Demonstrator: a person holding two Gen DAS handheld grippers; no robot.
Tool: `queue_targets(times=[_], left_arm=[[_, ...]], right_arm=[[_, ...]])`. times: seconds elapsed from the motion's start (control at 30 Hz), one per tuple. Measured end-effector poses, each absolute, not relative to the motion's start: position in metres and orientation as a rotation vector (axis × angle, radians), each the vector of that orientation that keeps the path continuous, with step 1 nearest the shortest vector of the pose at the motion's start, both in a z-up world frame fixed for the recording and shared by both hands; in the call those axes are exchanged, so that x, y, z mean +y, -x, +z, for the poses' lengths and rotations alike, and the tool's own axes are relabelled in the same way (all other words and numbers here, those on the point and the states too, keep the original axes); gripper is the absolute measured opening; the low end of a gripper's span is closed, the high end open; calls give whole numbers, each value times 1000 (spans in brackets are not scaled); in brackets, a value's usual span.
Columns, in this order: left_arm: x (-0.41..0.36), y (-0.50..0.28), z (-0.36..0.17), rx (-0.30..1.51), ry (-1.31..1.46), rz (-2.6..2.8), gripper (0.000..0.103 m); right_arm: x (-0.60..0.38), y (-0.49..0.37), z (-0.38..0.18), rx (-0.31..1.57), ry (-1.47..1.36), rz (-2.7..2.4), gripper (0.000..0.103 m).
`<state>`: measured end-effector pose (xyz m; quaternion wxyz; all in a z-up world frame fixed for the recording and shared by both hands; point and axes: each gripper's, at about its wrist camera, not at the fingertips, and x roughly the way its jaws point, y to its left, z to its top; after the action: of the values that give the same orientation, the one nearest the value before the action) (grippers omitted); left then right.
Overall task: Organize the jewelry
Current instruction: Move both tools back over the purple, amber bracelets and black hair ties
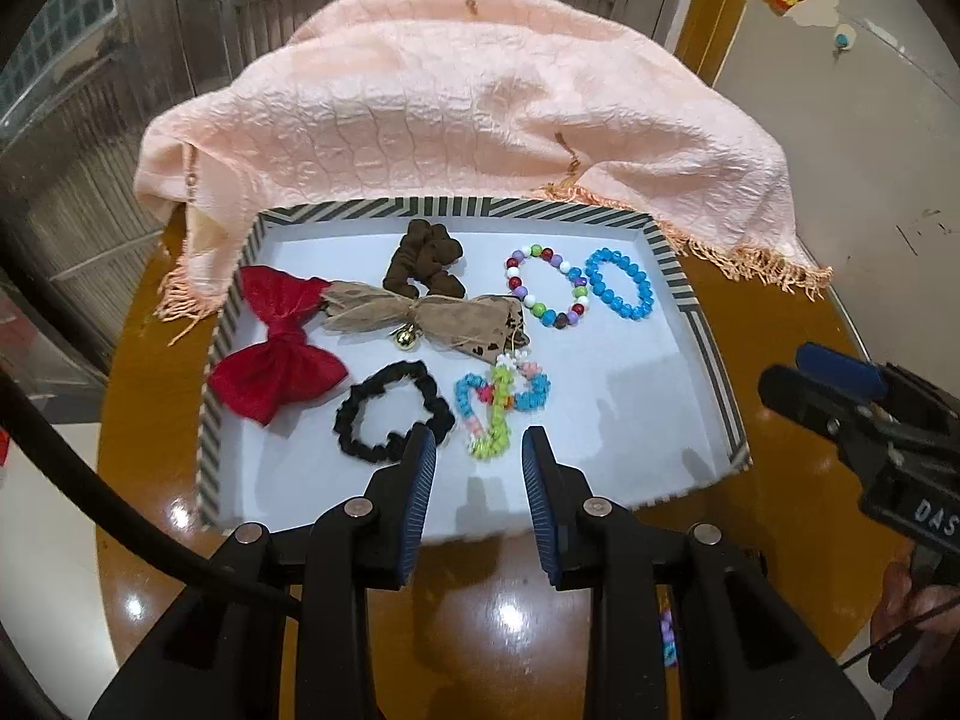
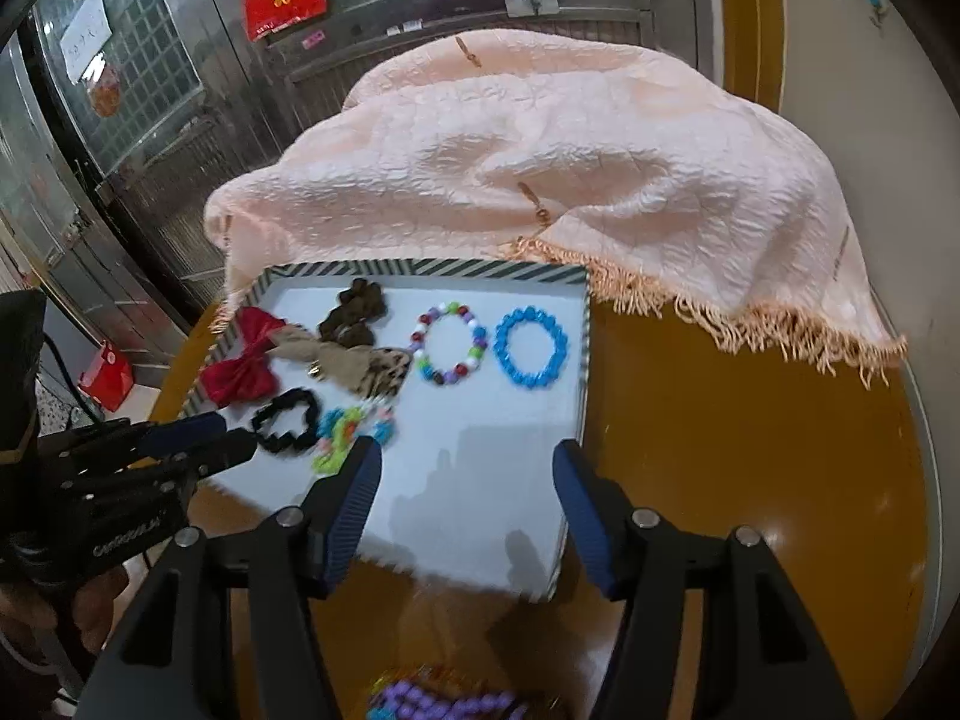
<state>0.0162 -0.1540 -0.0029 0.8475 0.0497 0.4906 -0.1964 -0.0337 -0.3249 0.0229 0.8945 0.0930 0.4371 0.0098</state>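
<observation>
A striped-rim tray (image 1: 708,324) with a white floor sits on the round brown table. In it lie a red bow (image 1: 273,348), a burlap bow with a gold bell (image 1: 420,318), a brown scrunchie (image 1: 423,258), a black scrunchie (image 1: 390,411), a pastel bead bracelet (image 1: 498,402), a multicolour bead bracelet (image 1: 549,288) and a blue bead bracelet (image 1: 618,283). My left gripper (image 1: 478,450) is open and empty, just short of the pastel bracelet. My right gripper (image 2: 467,462) is open and empty over the tray's near right part. A purple bead piece (image 2: 444,699) lies on the table below it.
A peach fringed cloth (image 1: 456,114) is heaped behind the tray and overhangs its far rim. The right gripper shows in the left wrist view (image 1: 840,384) beside the tray's right edge. Metal-and-glass doors stand behind the table (image 2: 750,456).
</observation>
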Motion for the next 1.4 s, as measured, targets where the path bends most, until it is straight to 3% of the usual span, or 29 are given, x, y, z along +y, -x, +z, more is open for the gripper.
queue_targets(times=[0.13, 0.7, 1.4], left_arm=[[-148, 5, 4, 1007, -127, -419, 15], [-122, 68, 11, 950, -174, -424, 15], [-128, 92, 5, 952, -207, -464, 15]], right_arm=[[-313, 59, 26, 897, -193, 12, 75], [-268, 130, 23, 914, -163, -21, 75], [-279, 172, 2, 959, -138, -91, 75]])
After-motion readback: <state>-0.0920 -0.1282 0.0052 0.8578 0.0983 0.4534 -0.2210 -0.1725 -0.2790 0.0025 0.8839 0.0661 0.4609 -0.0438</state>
